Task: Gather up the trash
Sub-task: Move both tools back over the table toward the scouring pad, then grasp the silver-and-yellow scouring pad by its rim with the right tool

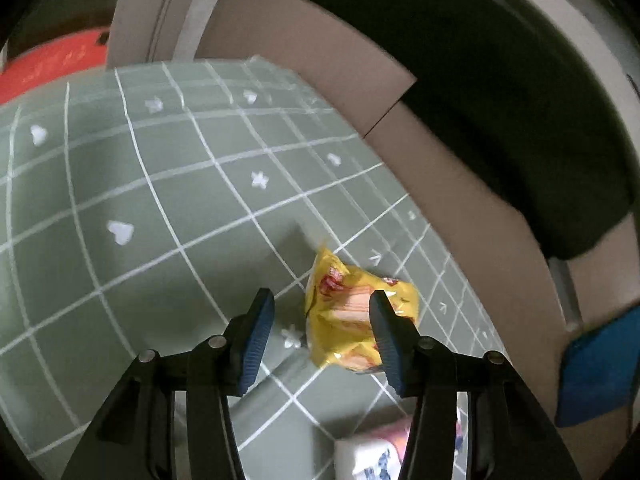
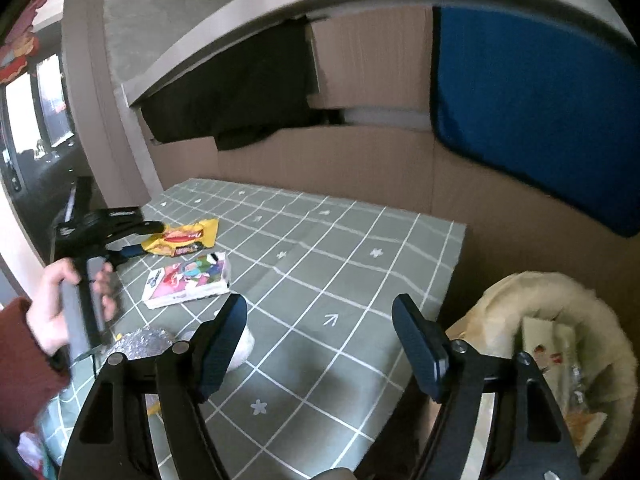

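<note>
Black jaws of the right gripper (image 2: 320,340) are standing wide and empty over the green checked cloth (image 2: 340,264), with a crumpled foil wad (image 2: 144,342) lying near left and a fleecy bag (image 2: 560,320) of scraps sitting near right by the cardboard wall (image 2: 360,168). Farther left, a hand (image 2: 60,308) is pointing the left gripper (image 1: 320,312) at the yellow wrapper (image 1: 348,312), a tissue pack (image 2: 188,280) lying just nearer. Its jaws are standing part open about the wrapper, right pad against it, left pad clear.

Dim, soft indoor light — motion blur, heavy fisheye bending at edges.
</note>
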{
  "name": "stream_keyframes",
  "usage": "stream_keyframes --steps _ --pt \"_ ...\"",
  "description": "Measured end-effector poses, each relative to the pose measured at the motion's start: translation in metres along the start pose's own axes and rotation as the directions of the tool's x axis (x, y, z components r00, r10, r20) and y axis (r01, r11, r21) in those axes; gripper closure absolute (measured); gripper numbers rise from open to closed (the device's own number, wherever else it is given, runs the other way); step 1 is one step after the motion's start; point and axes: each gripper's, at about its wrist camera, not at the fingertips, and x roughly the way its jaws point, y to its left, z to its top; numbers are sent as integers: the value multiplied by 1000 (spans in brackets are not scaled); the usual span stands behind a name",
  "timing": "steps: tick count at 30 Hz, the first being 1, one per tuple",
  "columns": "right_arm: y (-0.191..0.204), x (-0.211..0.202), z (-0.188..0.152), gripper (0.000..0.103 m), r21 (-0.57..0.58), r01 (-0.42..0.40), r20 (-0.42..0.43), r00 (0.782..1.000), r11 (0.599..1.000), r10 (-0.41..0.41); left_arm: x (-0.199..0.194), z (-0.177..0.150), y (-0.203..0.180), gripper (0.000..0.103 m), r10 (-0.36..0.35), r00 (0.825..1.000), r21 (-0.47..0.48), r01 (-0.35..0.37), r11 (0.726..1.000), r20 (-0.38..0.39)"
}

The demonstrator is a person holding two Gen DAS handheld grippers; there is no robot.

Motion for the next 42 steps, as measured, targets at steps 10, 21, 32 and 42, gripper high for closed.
stream_keyframes --steps 10,21,32,42 --pt "7 5 -16 32 -31 -48 -60 997 998 46 -39 -40 -14 99 -56 993 234 81 969 -108" --pt "57 -4 -36 32 -127 -225 -170 964 966 203 -135 -104 29 99 -142 977 259 180 949 -158" --pt "90 33 -52 46 -35 -359 -322 888 933 329 -141 -132 43 78 -263 917 194 329 924 -299" --pt "88 65 -43 60 124 -434 -331 830 892 449 -127 -152 29 81 -214 915 284 318 904 -343"
